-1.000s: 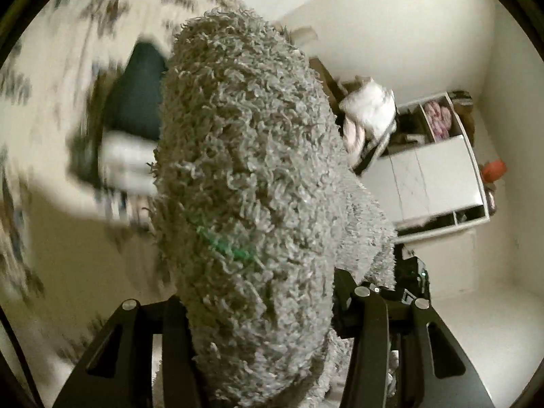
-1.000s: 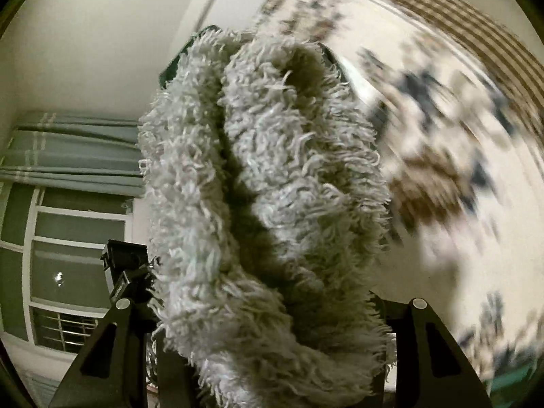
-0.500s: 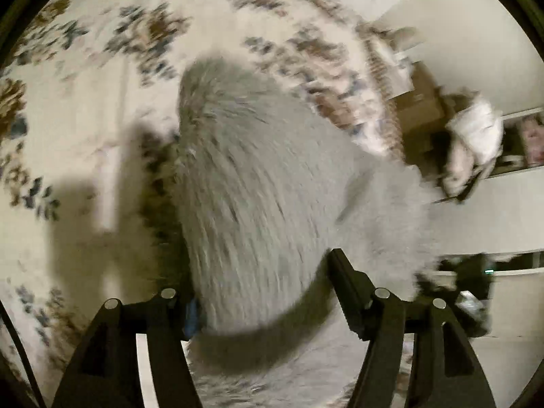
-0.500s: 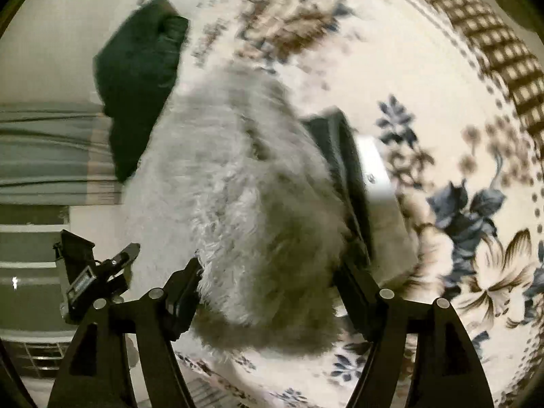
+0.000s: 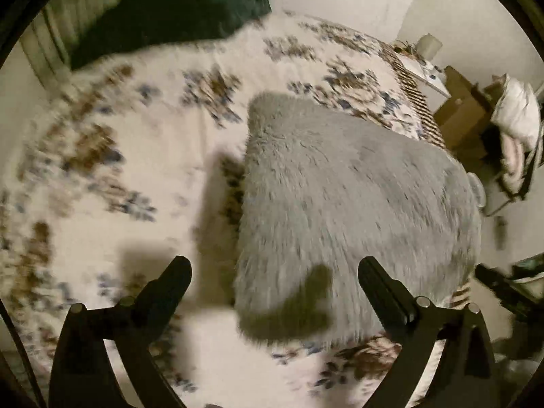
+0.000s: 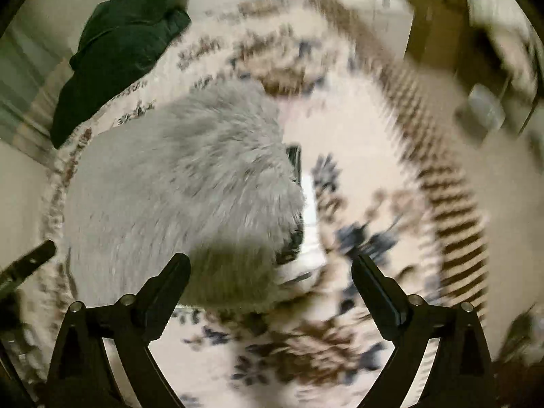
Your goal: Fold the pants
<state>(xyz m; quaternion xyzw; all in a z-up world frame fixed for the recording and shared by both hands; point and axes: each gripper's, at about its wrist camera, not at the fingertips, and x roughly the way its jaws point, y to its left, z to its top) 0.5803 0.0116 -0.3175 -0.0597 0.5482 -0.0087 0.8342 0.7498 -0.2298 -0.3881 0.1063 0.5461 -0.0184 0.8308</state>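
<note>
The grey fluffy pants point(image 5: 350, 200) lie folded in a flat bundle on the floral bedspread point(image 5: 136, 156). My left gripper point(image 5: 273, 273) is open and empty, held above the near edge of the bundle. In the right wrist view the pants point(image 6: 183, 197) lie left of centre. My right gripper point(image 6: 270, 272) is open and empty above their near right corner. Both views are blurred by motion.
A dark green cushion point(image 5: 176, 6) lies at the bed's far side and also shows in the right wrist view point(image 6: 119, 51). A dark flat object point(image 6: 295, 204) pokes out beside the pants. Boxes and a white garment point(image 5: 513, 115) stand beyond the bed's right edge.
Both grippers held the pants up a second ago. They brought them down onto the bed, opened and let go, and have drawn back.
</note>
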